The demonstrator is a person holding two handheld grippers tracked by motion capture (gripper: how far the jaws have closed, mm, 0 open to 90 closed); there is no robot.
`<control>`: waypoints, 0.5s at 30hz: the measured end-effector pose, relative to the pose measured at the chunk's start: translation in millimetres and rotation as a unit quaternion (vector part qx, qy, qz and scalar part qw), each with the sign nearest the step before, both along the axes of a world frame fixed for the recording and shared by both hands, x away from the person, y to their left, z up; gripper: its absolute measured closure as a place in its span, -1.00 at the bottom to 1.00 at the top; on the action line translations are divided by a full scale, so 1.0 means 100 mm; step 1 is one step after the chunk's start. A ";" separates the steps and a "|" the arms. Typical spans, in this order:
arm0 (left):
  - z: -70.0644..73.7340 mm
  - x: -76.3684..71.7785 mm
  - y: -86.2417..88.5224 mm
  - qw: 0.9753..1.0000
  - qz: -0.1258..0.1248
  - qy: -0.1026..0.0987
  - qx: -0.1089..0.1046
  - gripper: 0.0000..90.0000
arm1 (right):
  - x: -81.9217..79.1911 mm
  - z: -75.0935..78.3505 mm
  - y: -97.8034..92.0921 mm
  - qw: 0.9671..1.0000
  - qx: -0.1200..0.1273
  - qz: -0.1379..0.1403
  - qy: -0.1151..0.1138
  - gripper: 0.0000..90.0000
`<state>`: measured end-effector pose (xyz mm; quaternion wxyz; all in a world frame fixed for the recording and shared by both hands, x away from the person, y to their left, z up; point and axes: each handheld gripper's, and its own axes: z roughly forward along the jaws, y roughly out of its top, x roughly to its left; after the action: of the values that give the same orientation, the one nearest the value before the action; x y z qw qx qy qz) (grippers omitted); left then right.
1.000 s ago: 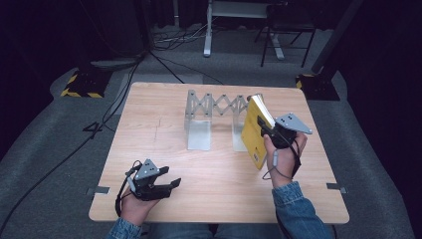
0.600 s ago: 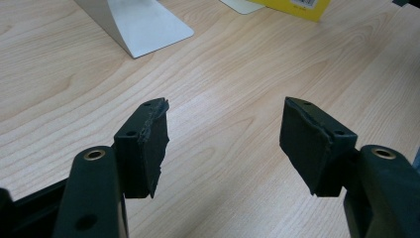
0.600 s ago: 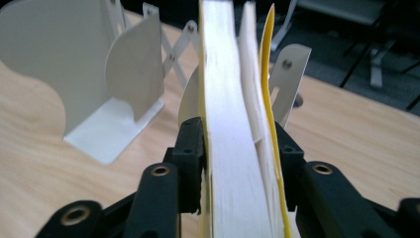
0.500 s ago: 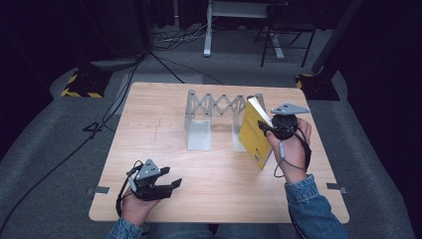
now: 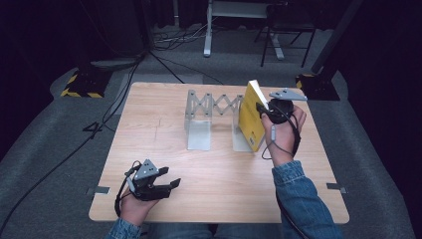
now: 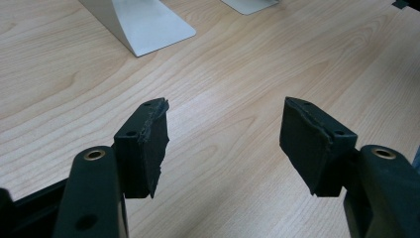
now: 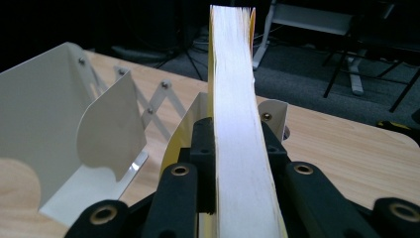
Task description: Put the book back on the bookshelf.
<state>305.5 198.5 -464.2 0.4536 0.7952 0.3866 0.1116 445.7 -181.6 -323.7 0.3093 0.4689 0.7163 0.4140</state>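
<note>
From above, the right gripper (image 5: 262, 108) is clamped on a yellow book (image 5: 250, 116), held upright at the right end of the metal rack (image 5: 214, 117) on the wooden counter (image 5: 164, 124); the left gripper (image 5: 169, 180) rests near the front edge. In the left gripper view its 2 jaws stand apart over bare wood. In the right gripper view the book's white page edge (image 7: 234, 114) rises between the jaws, its cover yellow.

Light wooden table (image 5: 164, 134) on grey carpet, metal expandable book rack (image 5: 211, 119) standing mid-table — two plates, scissor links between.
</note>
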 end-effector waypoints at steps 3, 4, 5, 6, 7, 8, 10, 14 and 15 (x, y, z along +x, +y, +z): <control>0.00 0.00 0.01 1.000 -0.003 -0.003 0.003 -0.21 | 0.06 -0.10 0.00 1.000 0.020 -0.020 -0.008 0.68; 0.01 0.00 0.01 1.000 -0.003 -0.002 0.003 -0.20 | 0.08 -0.13 0.00 0.999 0.024 -0.026 -0.007 0.68; 0.01 0.00 0.00 1.000 -0.003 -0.001 0.002 -0.20 | 0.10 -0.17 0.01 0.999 0.026 -0.034 -0.006 0.68; 0.01 0.00 0.01 1.000 -0.003 -0.003 0.004 -0.20 | 0.11 -0.20 0.01 0.999 0.026 -0.037 -0.003 0.67; 0.01 0.00 0.00 1.000 -0.004 -0.001 0.003 -0.21 | 0.12 -0.22 0.01 0.999 0.026 -0.043 -0.010 0.67; 0.01 0.00 0.00 1.000 -0.003 -0.002 0.002 -0.20 | 0.13 -0.22 0.01 0.999 0.025 -0.046 -0.010 0.67; 0.01 0.00 0.00 1.000 -0.004 -0.002 0.003 -0.20 | 0.15 -0.22 0.02 0.999 0.020 -0.046 -0.008 0.64; 0.01 0.00 0.00 1.000 -0.003 -0.003 0.002 -0.20 | 0.15 -0.23 0.03 0.998 0.010 -0.053 -0.015 0.29; 0.01 0.00 0.00 1.000 -0.002 -0.003 0.002 -0.20 | 0.15 -0.24 0.03 0.998 0.014 -0.053 -0.015 0.17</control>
<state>305.2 198.7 -463.1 0.4533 0.7967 0.3832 0.1138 460.9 -178.9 -347.9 0.3350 0.5038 0.6802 0.4138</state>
